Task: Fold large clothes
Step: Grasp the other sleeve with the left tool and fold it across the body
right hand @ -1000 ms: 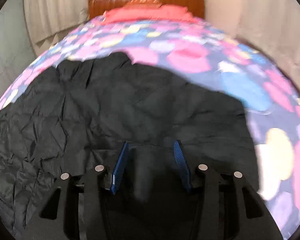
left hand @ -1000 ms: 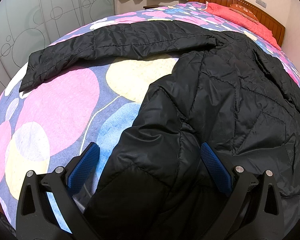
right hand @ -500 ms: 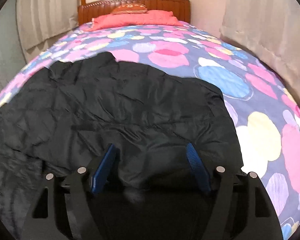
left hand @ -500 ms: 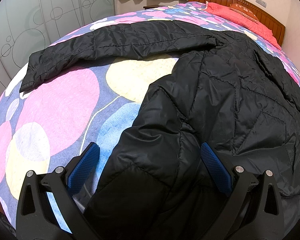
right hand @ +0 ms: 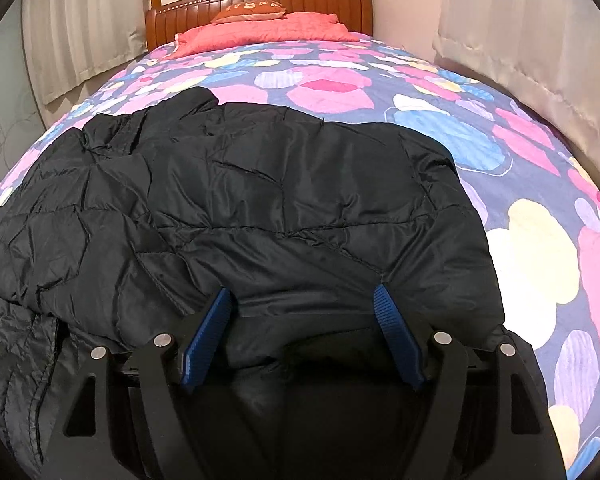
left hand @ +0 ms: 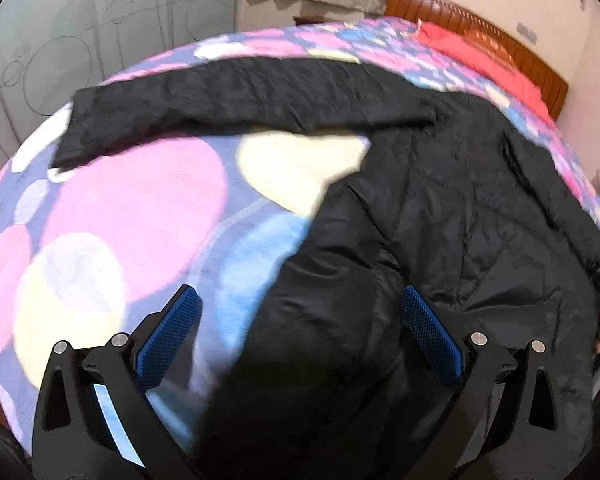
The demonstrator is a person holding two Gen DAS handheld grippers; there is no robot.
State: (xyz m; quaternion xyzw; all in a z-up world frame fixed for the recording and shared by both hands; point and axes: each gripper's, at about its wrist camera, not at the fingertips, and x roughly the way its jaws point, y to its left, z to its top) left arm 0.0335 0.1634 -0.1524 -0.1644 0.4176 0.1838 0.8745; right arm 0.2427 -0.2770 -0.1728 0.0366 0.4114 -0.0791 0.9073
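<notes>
A large black quilted jacket (left hand: 440, 220) lies spread on the bed. One sleeve (left hand: 236, 100) stretches out to the far left in the left wrist view. The jacket's right side is folded over its body in the right wrist view (right hand: 280, 200). My left gripper (left hand: 296, 320) is open over the jacket's near left edge, holding nothing. My right gripper (right hand: 302, 320) is open above the near hem of the jacket, with fabric lying between and below its blue pads.
The bed has a flowered cover (right hand: 520, 240) in pink, blue and yellow. A red pillow (right hand: 260, 28) and wooden headboard (right hand: 260, 0) are at the far end. Curtains (right hand: 540, 40) hang at the right, a glass wardrobe door (left hand: 80, 40) at the left.
The right gripper opened wider and drew back from the jacket. The left gripper has shifted, its view now blurred and tilted, still open.
</notes>
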